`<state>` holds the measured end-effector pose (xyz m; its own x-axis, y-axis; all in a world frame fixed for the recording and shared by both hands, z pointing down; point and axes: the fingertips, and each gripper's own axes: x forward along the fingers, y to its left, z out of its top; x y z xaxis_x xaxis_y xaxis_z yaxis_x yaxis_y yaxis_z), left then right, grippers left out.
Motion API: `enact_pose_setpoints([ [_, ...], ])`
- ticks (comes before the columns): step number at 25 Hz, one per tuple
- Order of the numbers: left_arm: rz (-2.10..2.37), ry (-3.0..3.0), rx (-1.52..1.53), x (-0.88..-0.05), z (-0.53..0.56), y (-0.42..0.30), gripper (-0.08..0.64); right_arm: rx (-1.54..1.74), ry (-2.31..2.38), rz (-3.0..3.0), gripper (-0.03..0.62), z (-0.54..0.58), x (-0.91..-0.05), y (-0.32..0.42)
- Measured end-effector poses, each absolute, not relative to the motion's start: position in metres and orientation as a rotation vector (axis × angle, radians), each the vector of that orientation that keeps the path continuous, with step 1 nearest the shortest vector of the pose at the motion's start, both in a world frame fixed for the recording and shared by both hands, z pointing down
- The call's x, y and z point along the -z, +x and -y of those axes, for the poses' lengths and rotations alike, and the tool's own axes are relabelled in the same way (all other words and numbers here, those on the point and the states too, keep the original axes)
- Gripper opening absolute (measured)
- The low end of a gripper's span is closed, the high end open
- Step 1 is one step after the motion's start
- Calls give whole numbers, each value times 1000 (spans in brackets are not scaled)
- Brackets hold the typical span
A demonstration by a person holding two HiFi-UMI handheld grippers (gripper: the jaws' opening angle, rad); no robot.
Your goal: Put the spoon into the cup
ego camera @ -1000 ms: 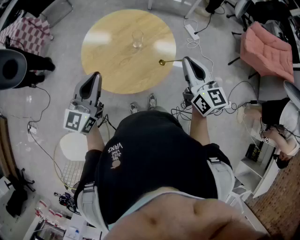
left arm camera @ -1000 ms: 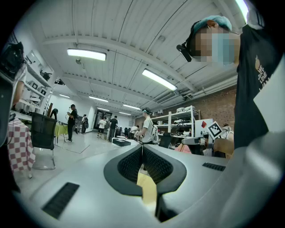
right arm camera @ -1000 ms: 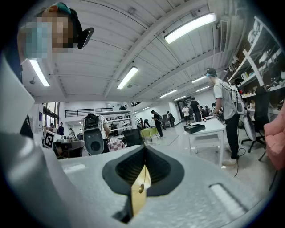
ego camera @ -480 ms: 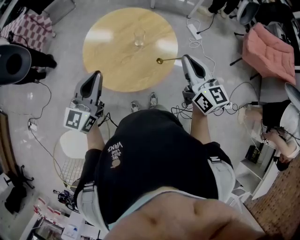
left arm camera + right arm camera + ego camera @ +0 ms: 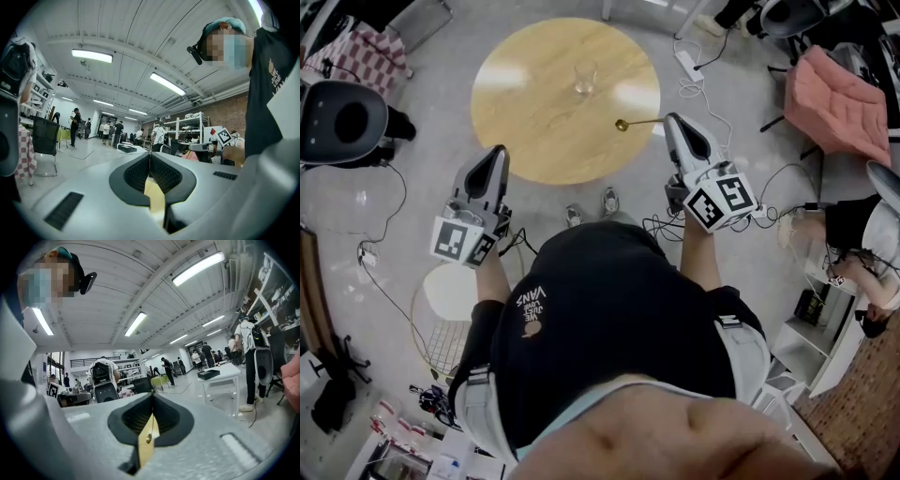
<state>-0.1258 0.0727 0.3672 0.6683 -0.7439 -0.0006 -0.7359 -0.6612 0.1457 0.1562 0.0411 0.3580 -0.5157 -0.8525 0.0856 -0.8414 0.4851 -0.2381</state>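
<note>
Clamping the spoon, right tongs hold it near the cup; left tongs closed.

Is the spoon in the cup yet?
No, the spoon sticks out from the right gripper's jaws, well apart from the cup standing on the table.

The person wears a black short-sleeved T-shirt with white lettering at its 9 o'clock side, and a light grey lower garment. The grey moulded left gripper and right gripper each bear a black-and-white square-marker cube.
</note>
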Motion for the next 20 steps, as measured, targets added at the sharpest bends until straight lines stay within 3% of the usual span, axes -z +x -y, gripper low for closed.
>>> enact_pose_setpoints([
  [10, 1193, 2745, 98, -379, -79, -165, -3, 390, -1589, -2620, -2, -58, -363, 127],
  [20, 1179, 2741, 104, -380, -58, -158, -3, 394, -1613, -2610, -2, -37, -361, 135],
])
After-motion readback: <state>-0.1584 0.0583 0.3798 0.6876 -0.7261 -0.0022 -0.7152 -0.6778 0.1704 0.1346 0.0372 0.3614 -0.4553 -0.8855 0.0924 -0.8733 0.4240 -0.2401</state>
